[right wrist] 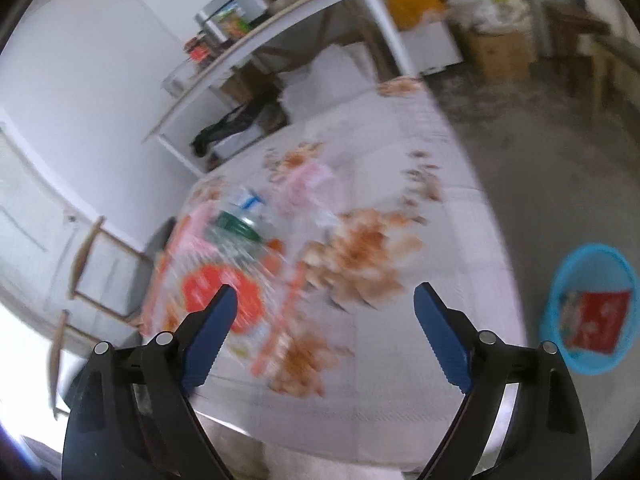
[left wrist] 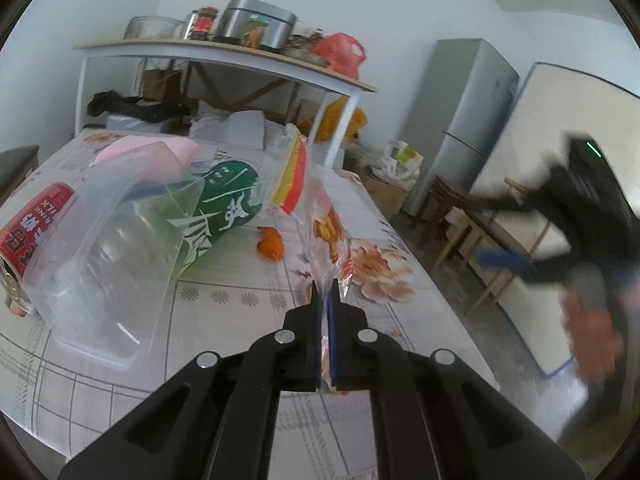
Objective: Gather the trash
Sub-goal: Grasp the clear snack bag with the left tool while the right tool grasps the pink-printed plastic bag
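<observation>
Left jaws clamping a clear wrapper, ready to carry it to the bin

Pinched flat between the blue pads of the left gripper [left wrist: 325, 300], a clear plastic wrapper [left wrist: 320, 216] with orange and red print is standing up off the floral worktop [left wrist: 240, 292], its far end with the striped seal hanging free in the air. The jaws are pressing together on its lower edge, so the pick-up step looks done and the carry is in hand.

Around it, more trash is lying on the worktop: a clear plastic tub [left wrist: 108, 260] on its side, a green cup [left wrist: 224, 208] behind it, a red can [left wrist: 30, 228] at the left, a pink pack [left wrist: 152, 156] further back and a small orange scrap [left wrist: 271, 245] just beside the wrapper.

Off to the side, the right gripper [right wrist: 326, 294] is hanging over the worktop with its jaws wide apart and nothing between them. A blue basket [right wrist: 560, 288] is standing on the floor well apart from the worktop, a red packet [right wrist: 596, 320] already in it.

Next, the wrapper probably needs lifting clear, swinging over the basket and releasing; being limp, it may cling to a pad
</observation>
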`<state>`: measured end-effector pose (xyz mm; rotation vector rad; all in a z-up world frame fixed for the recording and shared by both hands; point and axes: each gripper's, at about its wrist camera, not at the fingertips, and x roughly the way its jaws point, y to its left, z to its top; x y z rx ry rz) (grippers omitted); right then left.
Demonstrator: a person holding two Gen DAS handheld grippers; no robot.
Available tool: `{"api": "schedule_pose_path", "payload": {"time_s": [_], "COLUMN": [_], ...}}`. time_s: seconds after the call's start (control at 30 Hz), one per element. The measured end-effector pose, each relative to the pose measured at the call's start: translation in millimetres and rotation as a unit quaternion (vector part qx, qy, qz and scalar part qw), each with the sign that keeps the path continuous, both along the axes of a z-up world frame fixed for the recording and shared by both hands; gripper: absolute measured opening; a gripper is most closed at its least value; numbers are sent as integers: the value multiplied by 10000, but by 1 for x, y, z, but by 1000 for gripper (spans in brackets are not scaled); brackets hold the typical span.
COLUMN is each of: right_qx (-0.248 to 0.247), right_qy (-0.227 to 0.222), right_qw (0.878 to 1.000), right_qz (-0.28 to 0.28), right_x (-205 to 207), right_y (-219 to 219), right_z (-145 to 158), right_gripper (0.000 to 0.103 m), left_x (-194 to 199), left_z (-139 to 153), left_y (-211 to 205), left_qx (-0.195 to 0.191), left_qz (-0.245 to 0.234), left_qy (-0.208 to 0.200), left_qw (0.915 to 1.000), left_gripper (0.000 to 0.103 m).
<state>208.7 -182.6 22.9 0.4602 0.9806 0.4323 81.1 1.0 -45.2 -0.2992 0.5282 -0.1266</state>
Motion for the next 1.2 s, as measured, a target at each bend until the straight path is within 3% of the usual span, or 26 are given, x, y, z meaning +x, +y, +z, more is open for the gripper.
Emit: {"api": "schedule_pose_path", "payload": {"time_s": [0.07,0.37,0.53,0.73,0.83,1.0,1.1,1.2], "right_qx": [176,-348,-834,-1228,-1471,-1886,-1866,-1741], "right_qy": [233,1378,1691,1769,1649,1530,1499,1510], "right_qw": [9993,9897,9820,9765,9753,9699,9707,9725], "right_qz": [248,153,-48,-30,-48,-168,-224,-347], "right_x": [31,164,201,216,218,218,216,210], "right_y": [15,76,94,114,121,118,109,93], "right_z": [-3,-43,-67,-84,-83,-85,-85,-87], "right_gripper": [86,86,86,76,64,28,11,5], "left_x": [-4,-3,-2,-1,-1,-1,-3,-3], "left_z": [-1,-6,-10,-12,-13,-13,-14,-13], "left_y": [-2,3,7,8,7,6,5,4], "left_qx": [61,55,60,54,77,63,56,55], "left_qz": [-79,-179,-182,-156,-160,-146,-126,-122], "left_qy": [-28,19,61,103,102,135,146,146], "left_qw": [9999,9998,9998,9998,9998,9998,9998,9998], "left_gripper": [2,2,2,2,2,2,2,2]}}
